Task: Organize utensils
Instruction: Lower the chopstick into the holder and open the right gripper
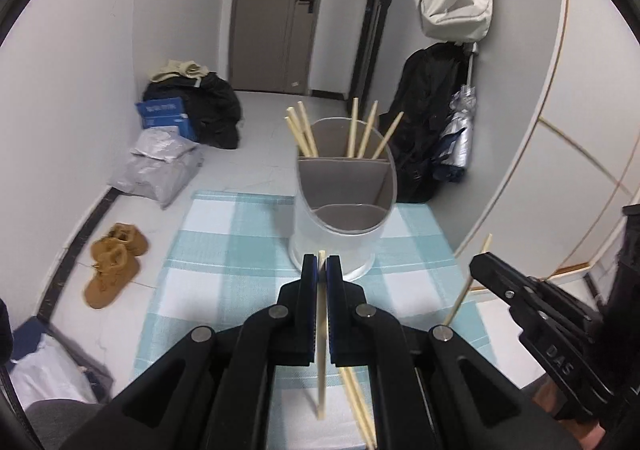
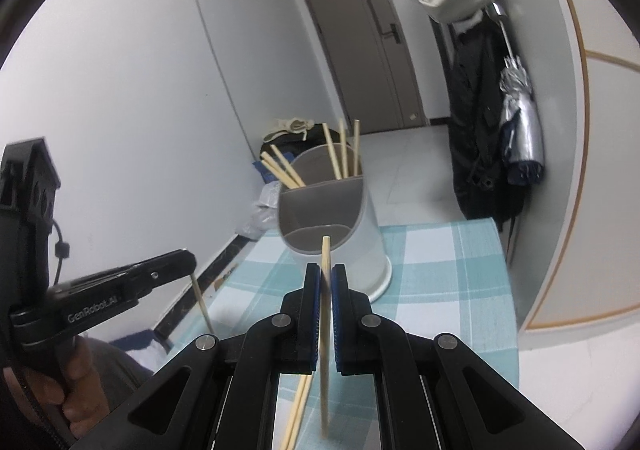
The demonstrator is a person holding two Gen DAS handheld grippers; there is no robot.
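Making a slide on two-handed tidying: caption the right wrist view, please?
Right gripper pinches an upright chopstick before the holder; left gripper grips another.

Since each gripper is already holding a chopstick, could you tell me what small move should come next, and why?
Probably carry the left gripper forward over the utensil holder and lower its chopstick into a rear compartment: the chopstick is clamped upright just short of the holder, where the other chopsticks already stand.

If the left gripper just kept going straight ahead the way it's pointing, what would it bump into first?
Most likely the utensil holder. The left gripper, shut on a chopstick, points at the holder's lower front wall on the checked tablecloth. Nothing seems to lie between, though depth is hard to judge.
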